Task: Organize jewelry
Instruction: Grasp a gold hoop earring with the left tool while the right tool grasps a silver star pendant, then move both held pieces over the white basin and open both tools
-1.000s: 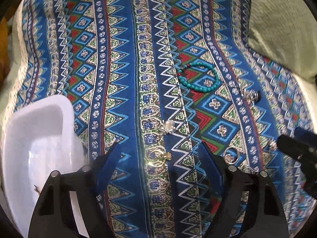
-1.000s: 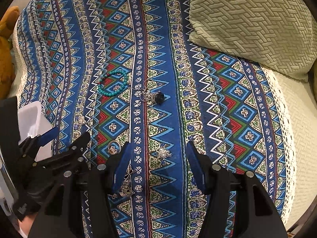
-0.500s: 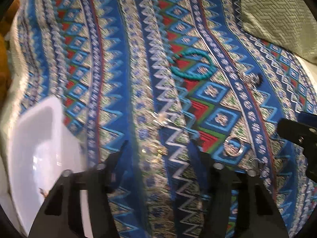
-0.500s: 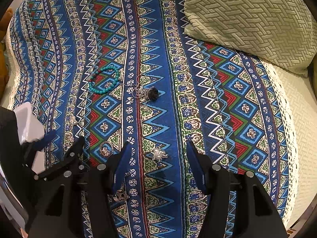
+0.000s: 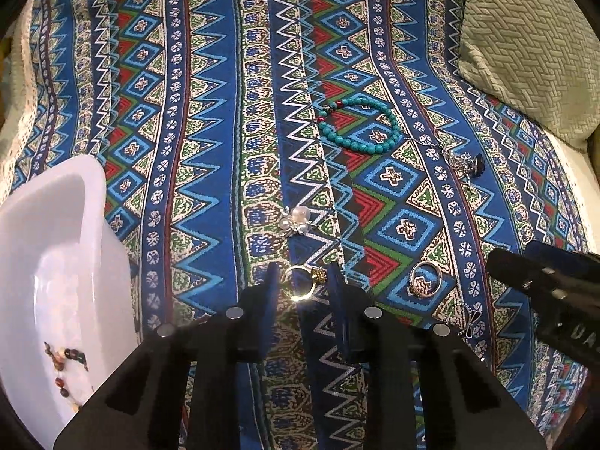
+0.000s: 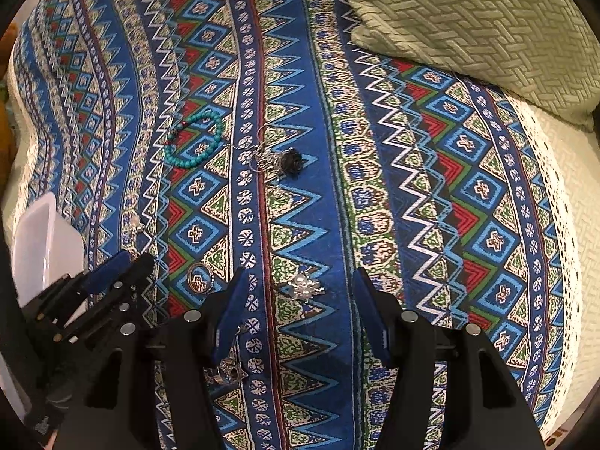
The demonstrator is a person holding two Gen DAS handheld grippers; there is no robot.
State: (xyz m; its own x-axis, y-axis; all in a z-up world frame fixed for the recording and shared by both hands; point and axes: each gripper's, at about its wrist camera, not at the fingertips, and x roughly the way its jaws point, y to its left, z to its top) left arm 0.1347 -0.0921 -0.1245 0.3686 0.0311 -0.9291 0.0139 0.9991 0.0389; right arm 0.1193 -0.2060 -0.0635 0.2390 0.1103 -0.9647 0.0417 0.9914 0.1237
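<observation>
Pinching the gold ring (image 5: 300, 282) low at centre frame, the left tool (image 5: 302, 285) looked clamped on it and needed a level lift toward the white tub (image 5: 93, 202) at left, while the right tool (image 6: 298, 302) stood apart.

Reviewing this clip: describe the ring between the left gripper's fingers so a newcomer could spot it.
Start at the white plastic tub on the patterned bedspread. To its right, the left hand-held gripper brackets a thin gold ring with a small gold setting. The nearby silver ring is wider and paler.
</observation>
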